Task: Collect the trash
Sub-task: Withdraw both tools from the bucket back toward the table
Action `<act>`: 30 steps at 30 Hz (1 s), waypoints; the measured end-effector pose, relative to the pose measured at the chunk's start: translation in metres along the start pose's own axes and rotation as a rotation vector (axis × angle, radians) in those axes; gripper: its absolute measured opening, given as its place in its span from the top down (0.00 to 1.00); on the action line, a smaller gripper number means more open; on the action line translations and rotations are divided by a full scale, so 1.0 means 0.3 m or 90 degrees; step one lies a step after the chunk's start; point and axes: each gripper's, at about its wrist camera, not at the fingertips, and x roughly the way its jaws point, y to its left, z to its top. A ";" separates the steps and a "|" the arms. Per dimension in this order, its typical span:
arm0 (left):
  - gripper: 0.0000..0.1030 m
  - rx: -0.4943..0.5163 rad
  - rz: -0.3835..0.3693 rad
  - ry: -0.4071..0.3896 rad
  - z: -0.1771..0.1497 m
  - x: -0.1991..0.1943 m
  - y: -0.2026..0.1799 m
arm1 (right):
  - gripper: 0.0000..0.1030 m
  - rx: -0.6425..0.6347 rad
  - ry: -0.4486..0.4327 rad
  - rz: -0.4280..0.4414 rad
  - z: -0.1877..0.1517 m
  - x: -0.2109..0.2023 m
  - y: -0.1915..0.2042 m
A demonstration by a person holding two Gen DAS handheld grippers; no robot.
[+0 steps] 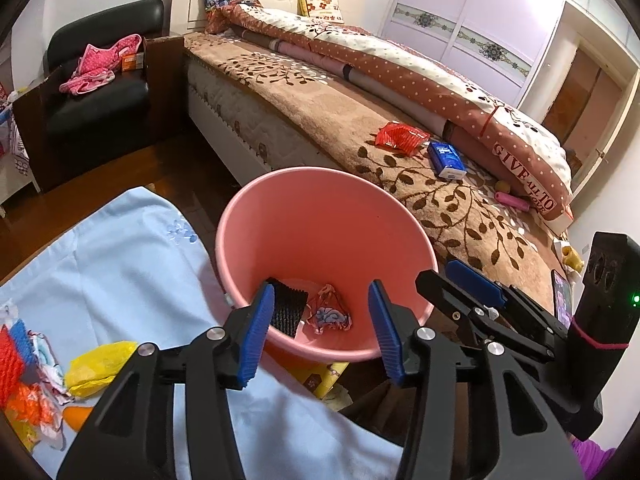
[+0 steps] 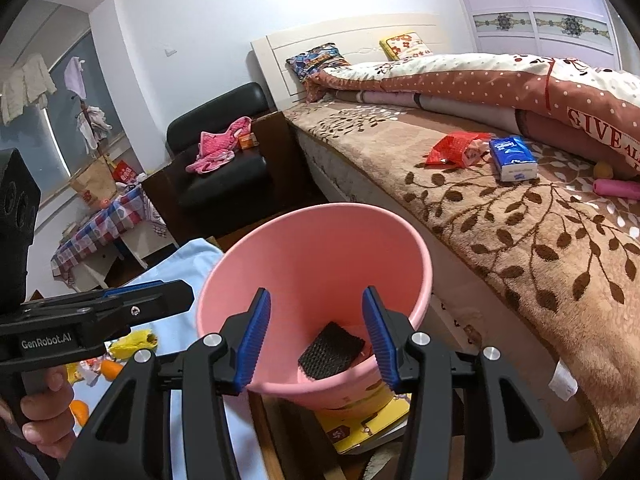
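Note:
A pink bucket (image 1: 320,224) stands between the bed and a table with a light blue cloth (image 1: 120,264); it also shows in the right wrist view (image 2: 312,256). Inside lie a black foam net (image 1: 288,306) and a crumpled patterned wrapper (image 1: 330,314). My left gripper (image 1: 320,332) is open and empty over the bucket's near rim. My right gripper (image 2: 316,336) is open and empty over the bucket, beside the left one. A yellow wrapper (image 1: 98,366) and colourful scraps (image 1: 24,368) lie on the cloth. A red wrapper (image 1: 400,138) lies on the bed.
A blue tissue pack (image 1: 446,159) and a pink tube (image 1: 512,201) lie on the brown leaf-pattern bedspread (image 1: 460,216) by a rolled quilt. A black armchair (image 1: 100,92) with pink clothes stands beyond. A yellow box (image 2: 360,428) sits under the bucket. Oranges (image 2: 110,368) lie on the cloth.

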 end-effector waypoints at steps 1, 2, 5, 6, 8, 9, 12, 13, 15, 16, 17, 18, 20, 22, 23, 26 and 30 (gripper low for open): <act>0.52 0.001 0.000 -0.001 -0.003 -0.009 0.001 | 0.53 -0.002 0.000 0.003 -0.002 -0.004 0.005; 0.52 0.002 0.001 -0.003 -0.007 -0.023 0.001 | 0.53 -0.004 0.000 0.007 -0.005 -0.009 0.013; 0.52 0.003 0.004 -0.007 -0.018 -0.056 0.009 | 0.52 -0.011 0.002 0.015 -0.010 -0.018 0.032; 0.52 0.003 0.006 -0.008 -0.023 -0.070 0.013 | 0.52 -0.013 0.002 0.018 -0.012 -0.022 0.040; 0.52 0.001 0.008 -0.011 -0.033 -0.095 0.021 | 0.52 -0.019 0.002 0.025 -0.016 -0.031 0.056; 0.52 0.000 0.009 -0.013 -0.040 -0.110 0.025 | 0.52 -0.021 0.002 0.028 -0.018 -0.036 0.064; 0.52 -0.004 0.014 -0.019 -0.060 -0.152 0.040 | 0.51 -0.028 0.001 0.037 -0.024 -0.052 0.085; 0.52 -0.005 0.015 -0.020 -0.065 -0.160 0.043 | 0.51 -0.030 0.001 0.039 -0.025 -0.055 0.091; 0.52 -0.006 0.017 -0.020 -0.080 -0.185 0.052 | 0.51 -0.034 0.001 0.043 -0.029 -0.064 0.105; 0.52 -0.006 0.019 -0.020 -0.089 -0.196 0.056 | 0.51 -0.037 0.001 0.045 -0.033 -0.069 0.113; 0.52 -0.005 0.022 -0.020 -0.098 -0.207 0.059 | 0.51 -0.040 0.001 0.047 -0.036 -0.074 0.121; 0.52 -0.004 0.025 -0.019 -0.109 -0.221 0.063 | 0.51 -0.043 0.002 0.049 -0.040 -0.079 0.130; 0.52 -0.005 0.031 -0.019 -0.133 -0.249 0.077 | 0.51 -0.048 0.003 0.054 -0.047 -0.088 0.143; 0.52 -0.009 0.036 -0.020 -0.158 -0.279 0.094 | 0.50 -0.054 0.004 0.058 -0.053 -0.096 0.157; 0.52 -0.010 0.038 -0.021 -0.166 -0.288 0.099 | 0.50 -0.057 0.005 0.060 -0.057 -0.101 0.166; 0.52 -0.012 0.050 -0.023 -0.208 -0.337 0.126 | 0.50 -0.065 0.007 0.068 -0.066 -0.114 0.193; 0.52 -0.022 0.069 -0.027 -0.268 -0.411 0.168 | 0.50 -0.080 0.011 0.078 -0.078 -0.124 0.227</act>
